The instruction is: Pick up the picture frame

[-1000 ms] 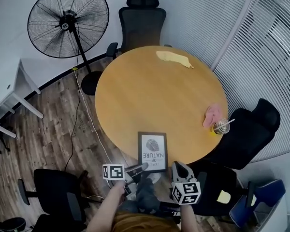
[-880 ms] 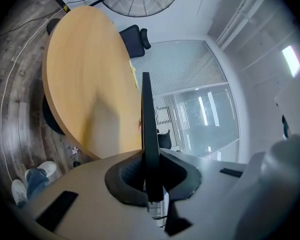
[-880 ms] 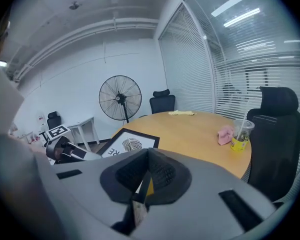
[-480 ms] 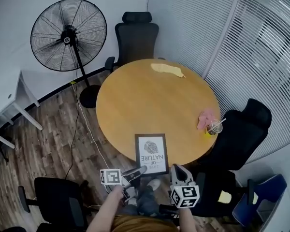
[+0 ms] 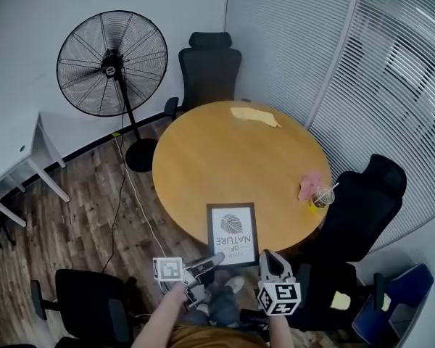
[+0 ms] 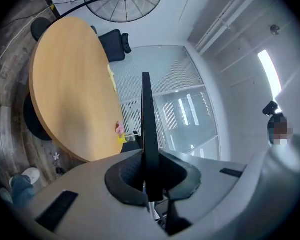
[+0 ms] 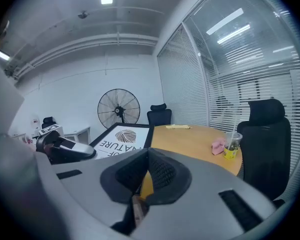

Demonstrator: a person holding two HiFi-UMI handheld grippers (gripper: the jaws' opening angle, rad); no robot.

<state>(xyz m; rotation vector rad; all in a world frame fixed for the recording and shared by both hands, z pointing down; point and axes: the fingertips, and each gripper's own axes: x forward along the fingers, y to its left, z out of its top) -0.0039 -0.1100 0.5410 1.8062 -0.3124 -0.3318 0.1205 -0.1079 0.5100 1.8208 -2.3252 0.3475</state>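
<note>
The left hand-held gripper point(image 5: 210, 259) is pinching the near rim of the thin black rectangular picture frame point(image 5: 232, 234) at the round wooden desk point(image 5: 225, 158) edge, right hand-held gripper point(image 5: 269, 257) closed empty; it's probably light, stiff, breakable.

Round table point(image 5: 225, 158) holds yellow cloth point(image 5: 254, 115), pink cloth point(image 5: 309, 185), cup point(image 5: 321, 196).

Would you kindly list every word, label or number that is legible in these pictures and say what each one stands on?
"NATURE": large capitals on the print in the picture frame.
"OF": smaller, next to that word on the same print.
One more small line on that print is too small to read.
The plastic cup shows no readable label.
</note>
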